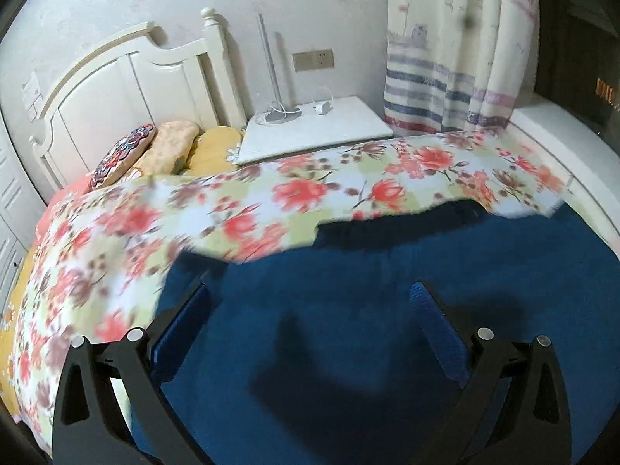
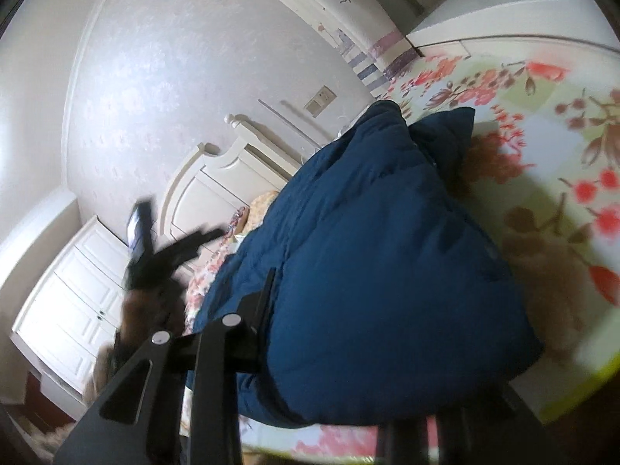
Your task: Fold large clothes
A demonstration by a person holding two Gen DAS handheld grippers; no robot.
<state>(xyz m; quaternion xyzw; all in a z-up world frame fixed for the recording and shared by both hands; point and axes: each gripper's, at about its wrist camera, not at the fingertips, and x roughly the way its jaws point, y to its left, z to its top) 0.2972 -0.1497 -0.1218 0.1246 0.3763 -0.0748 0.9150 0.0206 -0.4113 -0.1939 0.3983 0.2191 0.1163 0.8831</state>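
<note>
A large dark blue padded garment [image 1: 368,310] lies spread on the bed over a floral sheet [image 1: 271,193]. My left gripper [image 1: 310,310] is open just above it, its blue-padded fingers [image 1: 438,333] wide apart and empty. In the right wrist view the same blue garment [image 2: 387,263] is bunched and lifted in front of the camera. My right gripper [image 2: 368,348] is shut on its fabric; only the left black finger [image 2: 255,310] shows, the other is hidden behind the cloth. The left gripper [image 2: 162,248] appears blurred beyond it.
A white headboard [image 1: 128,89] and several pillows [image 1: 170,147] are at the bed's far left. A white nightstand [image 1: 317,128] with a lamp and charger stands behind the bed. A striped curtain [image 1: 445,58] hangs at right. White cabinets [image 2: 77,290] line the wall.
</note>
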